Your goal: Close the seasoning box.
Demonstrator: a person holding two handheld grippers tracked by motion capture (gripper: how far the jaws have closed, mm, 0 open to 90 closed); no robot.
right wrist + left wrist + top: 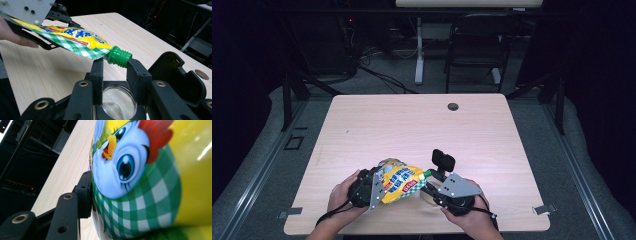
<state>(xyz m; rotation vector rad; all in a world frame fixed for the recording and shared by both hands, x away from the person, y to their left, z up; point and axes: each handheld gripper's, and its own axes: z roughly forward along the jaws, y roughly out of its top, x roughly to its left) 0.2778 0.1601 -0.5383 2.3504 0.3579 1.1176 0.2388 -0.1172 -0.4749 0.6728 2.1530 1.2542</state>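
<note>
Jaws, left gripper point(374, 187): clamped on the body of the yellow pouch point(399, 182), held above the desk point(412, 125). Jaws, right gripper point(115, 71): parted either side of the green cap point(119, 56), pads not visibly pressing. Risk: closing off-centre could let the cap slip; a hard squeeze on the pouch may spill contents once opened.

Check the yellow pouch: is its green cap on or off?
On: the green cap sits on the spout of the yellow pouch, between the right gripper's fingers.
</note>
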